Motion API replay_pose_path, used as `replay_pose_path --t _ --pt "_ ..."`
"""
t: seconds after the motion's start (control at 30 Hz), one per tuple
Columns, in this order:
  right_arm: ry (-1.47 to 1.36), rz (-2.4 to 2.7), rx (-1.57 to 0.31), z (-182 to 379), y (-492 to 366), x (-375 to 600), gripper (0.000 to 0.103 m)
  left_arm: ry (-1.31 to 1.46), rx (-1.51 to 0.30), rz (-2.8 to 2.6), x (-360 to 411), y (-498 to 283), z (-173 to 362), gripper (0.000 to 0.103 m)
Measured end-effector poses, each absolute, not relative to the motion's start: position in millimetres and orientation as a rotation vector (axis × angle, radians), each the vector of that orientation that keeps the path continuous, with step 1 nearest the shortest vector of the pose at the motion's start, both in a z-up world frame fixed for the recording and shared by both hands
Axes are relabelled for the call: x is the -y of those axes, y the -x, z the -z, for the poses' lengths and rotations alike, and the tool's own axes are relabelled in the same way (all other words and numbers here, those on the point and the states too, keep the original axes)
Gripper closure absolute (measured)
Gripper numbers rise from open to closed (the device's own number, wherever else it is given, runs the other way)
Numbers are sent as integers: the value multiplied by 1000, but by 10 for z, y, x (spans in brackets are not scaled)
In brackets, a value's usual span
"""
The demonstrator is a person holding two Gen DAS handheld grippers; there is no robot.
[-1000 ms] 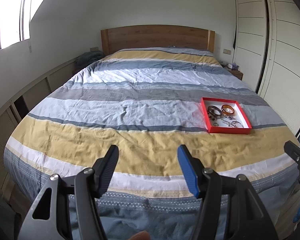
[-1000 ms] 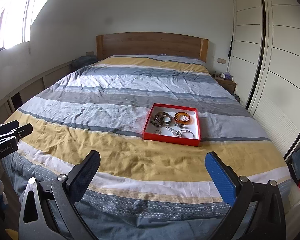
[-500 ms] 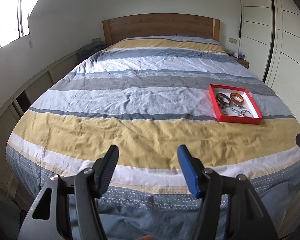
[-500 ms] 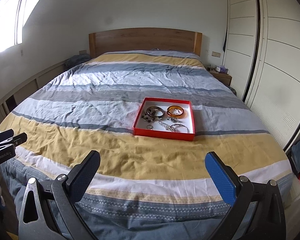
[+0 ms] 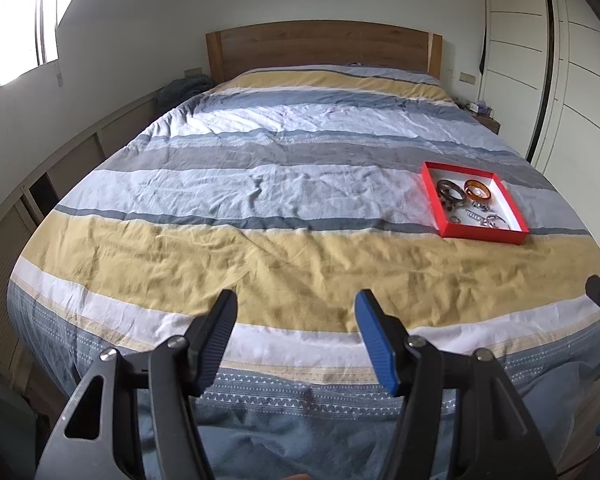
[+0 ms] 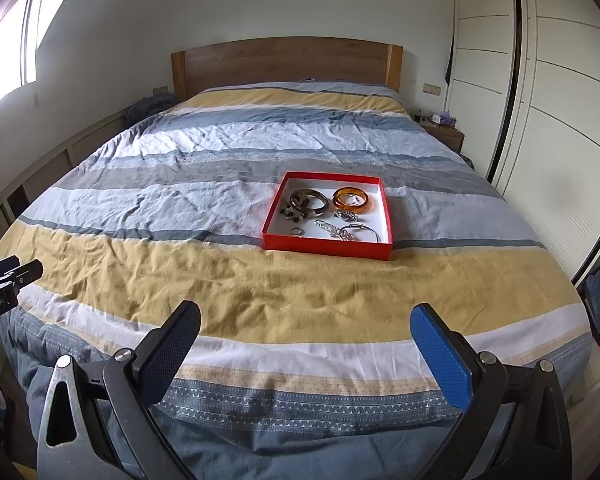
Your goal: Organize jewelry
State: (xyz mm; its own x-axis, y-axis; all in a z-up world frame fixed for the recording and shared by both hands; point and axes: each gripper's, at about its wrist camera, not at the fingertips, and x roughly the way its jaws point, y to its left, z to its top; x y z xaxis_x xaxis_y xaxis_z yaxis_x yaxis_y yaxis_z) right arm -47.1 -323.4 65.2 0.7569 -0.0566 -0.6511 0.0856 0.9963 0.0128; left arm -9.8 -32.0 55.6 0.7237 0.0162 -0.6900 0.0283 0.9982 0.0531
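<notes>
Red jewelry tray (image 6: 327, 248): amber bangle (image 6: 350, 199), tangled chains (image 6: 334, 229) inside. Our left gripper (image 5: 296, 336) and right gripper (image 6: 306, 348), spread, empty, well short. Risk: snagging chains, tipping tray on the soft duvet (image 6: 220, 288).

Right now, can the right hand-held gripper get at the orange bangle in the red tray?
Probably yes, after moving forward. The right hand-held gripper is open and empty, and only bare bedspread lies before the red tray. The orange bangle lies uncovered at the tray's far side.
</notes>
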Motion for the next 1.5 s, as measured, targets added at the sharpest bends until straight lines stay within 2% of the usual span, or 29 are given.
replay_pose_path --t 1.5 --pt "-63 99 -789 -366 434 3332 0 -130 -846 14 373 51 -204 44"
